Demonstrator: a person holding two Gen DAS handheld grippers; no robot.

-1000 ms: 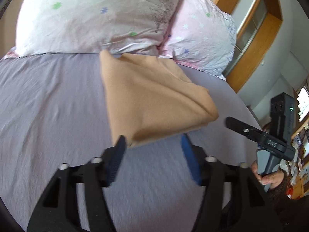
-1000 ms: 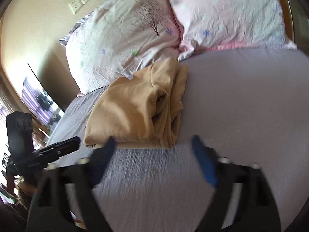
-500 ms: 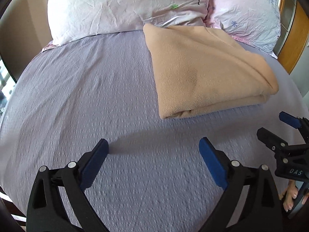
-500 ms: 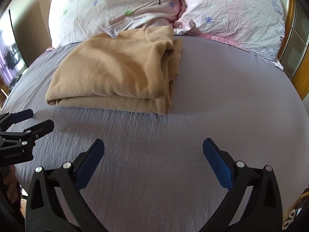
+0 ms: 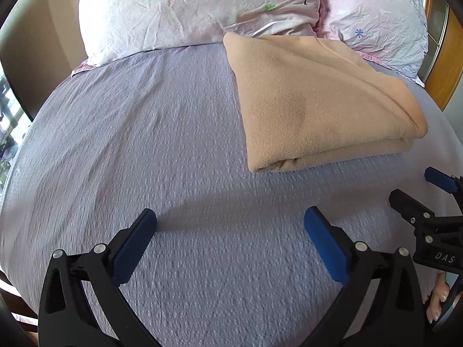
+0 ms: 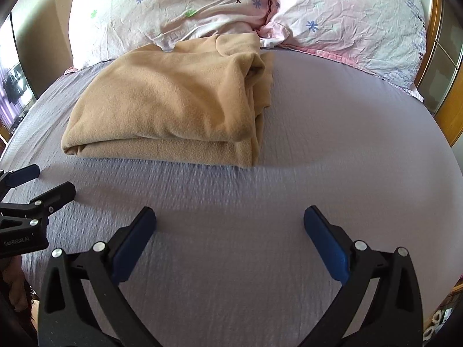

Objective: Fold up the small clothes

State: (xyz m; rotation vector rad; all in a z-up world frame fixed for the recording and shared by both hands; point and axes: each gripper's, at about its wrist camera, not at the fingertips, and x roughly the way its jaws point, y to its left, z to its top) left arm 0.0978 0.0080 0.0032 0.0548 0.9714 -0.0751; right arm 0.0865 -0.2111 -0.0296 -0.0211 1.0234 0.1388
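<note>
A tan fleece garment [image 5: 315,101] lies folded in layers on the lilac bed sheet [image 5: 144,133], its far edge against the pillows. It also shows in the right wrist view [image 6: 173,107], where its stacked edges face me. My left gripper [image 5: 230,228] is open and empty, held over the sheet well short of the garment. My right gripper [image 6: 230,228] is open and empty, also back from the garment. Each gripper shows at the edge of the other's view: the right gripper [image 5: 416,193] and the left gripper [image 6: 43,185].
Two flowered pillows, a white one [image 5: 196,8] and a pink one [image 5: 373,14], lie along the head of the bed. A wooden frame [image 5: 442,66] stands at the right. A wall and window [image 5: 8,110] are at the left.
Both grippers have pulled back from the garment and opened wider. The folded garment stays lying on the sheet, now farther from both sets of fingers.
</note>
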